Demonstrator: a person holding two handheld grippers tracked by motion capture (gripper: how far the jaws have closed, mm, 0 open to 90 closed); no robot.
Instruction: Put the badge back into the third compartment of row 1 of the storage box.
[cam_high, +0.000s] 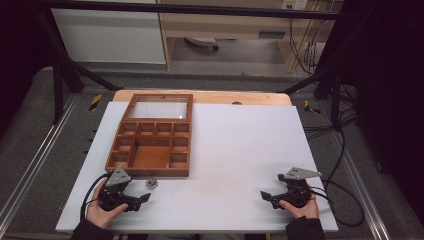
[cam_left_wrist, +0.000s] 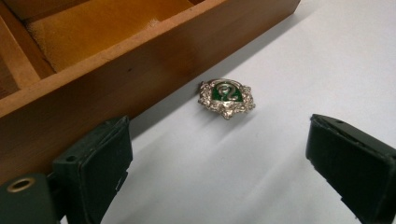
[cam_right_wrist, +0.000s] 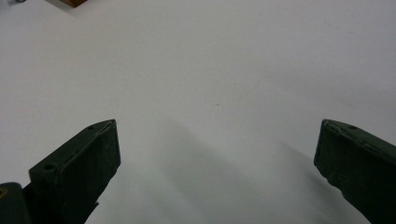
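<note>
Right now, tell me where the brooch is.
The silver-and-green brooch lies on the white table cover, just in front of the wooden box, ahead of the open left gripper and apart from it.

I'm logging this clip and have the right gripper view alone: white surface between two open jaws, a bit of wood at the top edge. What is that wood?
Observer: It belongs to a wooden box with compartments, its glass lid open, on the left part of the white table.
Operator: Is anything lying loose near it?
Observer: Yes, a small silver and green brooch lies on the table just in front of the box, apart from its wall.
Operator: What is the other gripper doing?
Observer: The left gripper is open, empty, and pointed at the brooch, which lies ahead of its jaws.
</note>
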